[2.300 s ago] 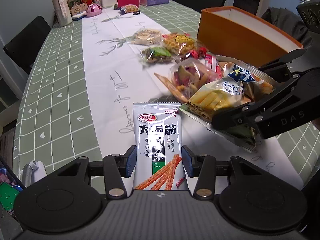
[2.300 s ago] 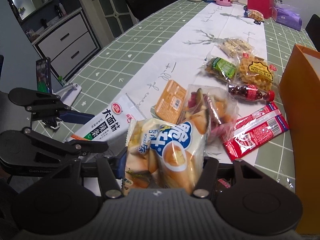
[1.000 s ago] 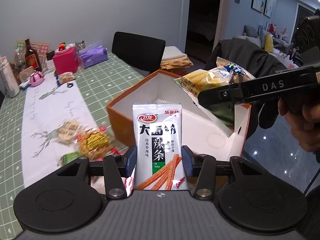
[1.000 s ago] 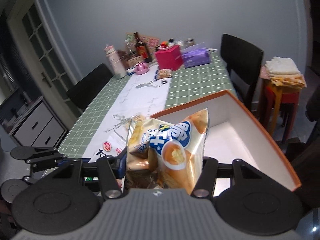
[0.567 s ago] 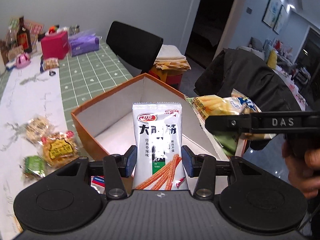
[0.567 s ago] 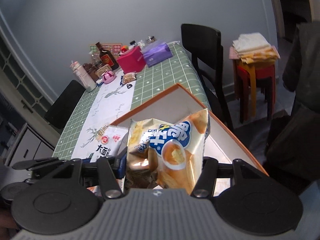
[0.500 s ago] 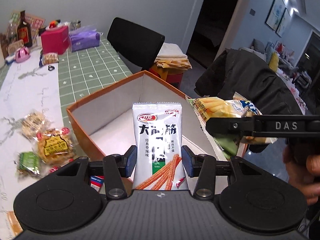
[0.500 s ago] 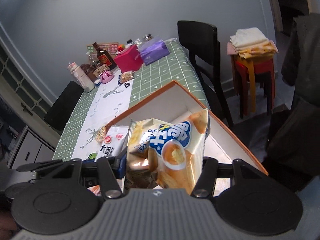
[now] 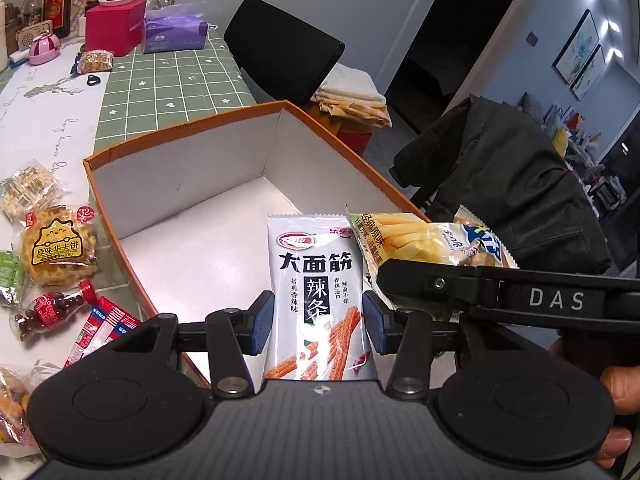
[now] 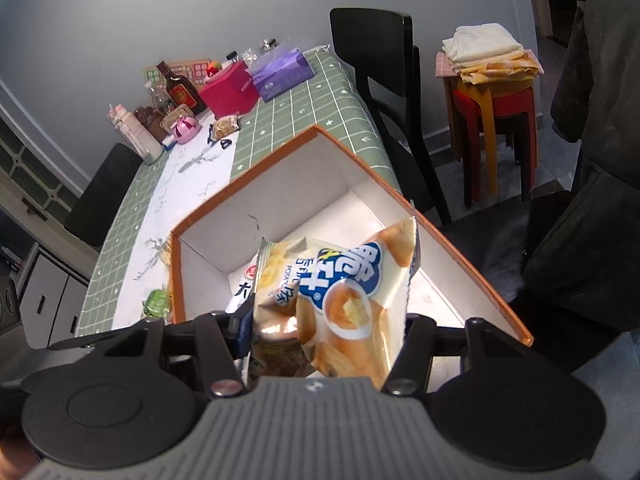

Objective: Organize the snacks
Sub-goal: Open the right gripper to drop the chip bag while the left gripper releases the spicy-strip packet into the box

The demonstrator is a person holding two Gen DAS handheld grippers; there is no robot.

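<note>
- Green-checked cloth with a white runner covers the surface [image 9: 168,84]; an orange box [image 9: 180,136] with a white inside stands at its near right corner, close to the edge where a black chair [image 9: 280,48] is drawn up; the box looks bare inside.
- Left tongs [image 9: 318,322] grip a white spicy-strip packet [image 9: 316,276] by its lower part, blue pads pressed to both sides; the packet stands upright over the box's near end.
- Right tongs [image 10: 326,336] are closed on a potato-chip bag [image 10: 340,300], which hangs above the box's open top; from the left wrist view the bag sits just beside the strip packet, perhaps touching it, on the side of the box's right wall.
- Step in hand, as I judge it: bringing the two packets into the box, neither yet let go.
- Loose snacks lie on the runner beside the box's left wall: a waffle pack [image 9: 56,246], a small bottle-shaped candy pack [image 9: 52,308], a red sausage pack [image 9: 102,330]; so most of the task is left.
- Next move calls for lowering both packets nearer the floor of the box, keeping them clear of the orange rim; then widening the tongs so each lies flat; spreading the two apart should stop one landing on the other.
</note>
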